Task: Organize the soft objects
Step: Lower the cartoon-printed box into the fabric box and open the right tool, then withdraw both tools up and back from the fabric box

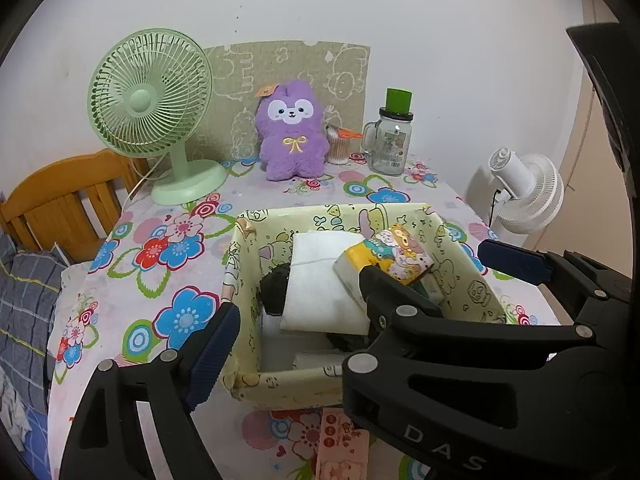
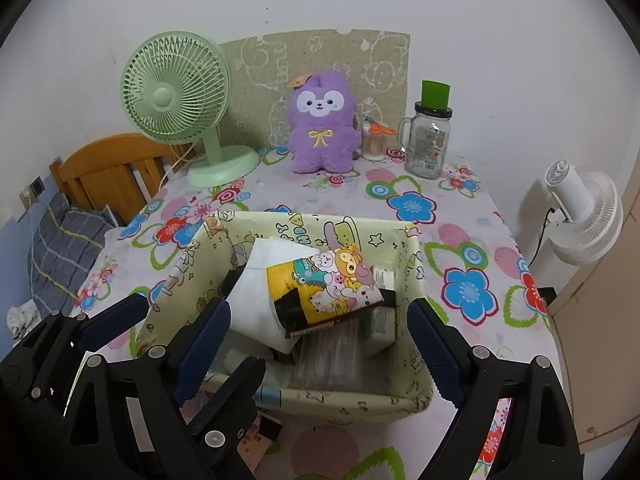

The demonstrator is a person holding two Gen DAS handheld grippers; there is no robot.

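Both grippers hang low over the near edge of a pale yellow cartoon-print fabric bin (image 2: 412,256), and each stands released with its blue-padded fingers spread wide and nothing between them. From the right wrist view, the right gripper (image 2: 320,344) straddles the bin's near half, its left finger inside the bin next to the near-left wall and its right finger at the near-right corner. The left gripper (image 1: 360,308) has one finger just outside the bin's left wall and the other out past its right side; the black frame of the right gripper crosses in front of it in the left wrist view. Inside the bin a yellow tissue pack (image 2: 324,288) printed with cartoon animals lies tilted on top of a white folded cloth (image 2: 256,304), with a dark soft item (image 1: 276,288) tucked at the left and small boxes (image 2: 380,320) at the right. The bin sits on a flowered tablecloth (image 2: 464,292). Well behind it, against the wall, a purple plush toy (image 2: 322,124) sits upright between a green desk fan (image 2: 176,100) and a glass mug jar with a green cap (image 2: 430,140). A white fan (image 2: 580,216) stands off the table's right side.
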